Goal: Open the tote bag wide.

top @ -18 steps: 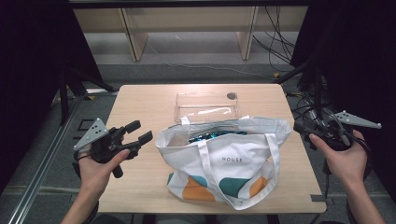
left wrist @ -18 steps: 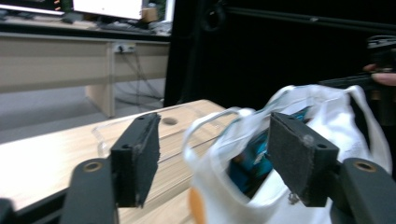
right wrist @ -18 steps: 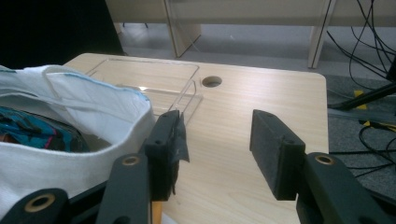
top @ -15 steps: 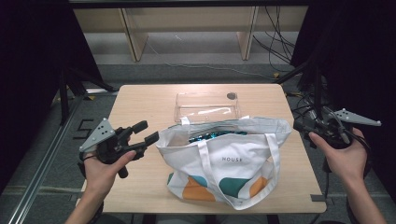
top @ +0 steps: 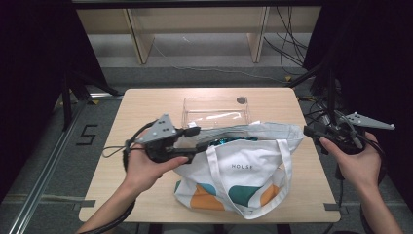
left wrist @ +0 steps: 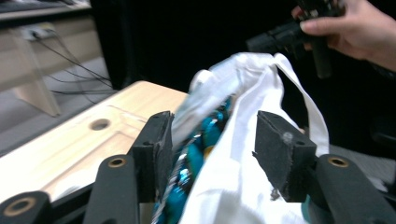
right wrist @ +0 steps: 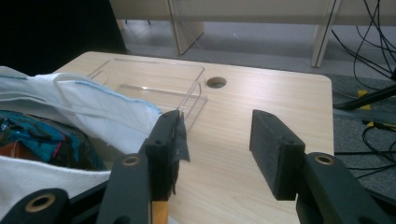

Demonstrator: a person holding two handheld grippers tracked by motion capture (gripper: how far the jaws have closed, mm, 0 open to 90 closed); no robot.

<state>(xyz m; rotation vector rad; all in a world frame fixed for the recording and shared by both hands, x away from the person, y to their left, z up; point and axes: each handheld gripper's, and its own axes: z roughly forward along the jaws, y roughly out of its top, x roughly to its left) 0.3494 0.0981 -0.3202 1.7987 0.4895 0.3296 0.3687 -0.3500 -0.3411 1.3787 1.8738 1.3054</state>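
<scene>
A white cloth tote bag with teal and orange patches stands near the front of the pale wooden counter, its mouth gaping over shiny teal packets. The left claw is at the bag's left rim, jaws spread, the near wall of cloth lying between them but not pinched. The right claw hovers just off the bag's right end, jaws also spread and holding nothing. Behind the bag sits a clear plastic tray, close to a round hole in the counter.
</scene>
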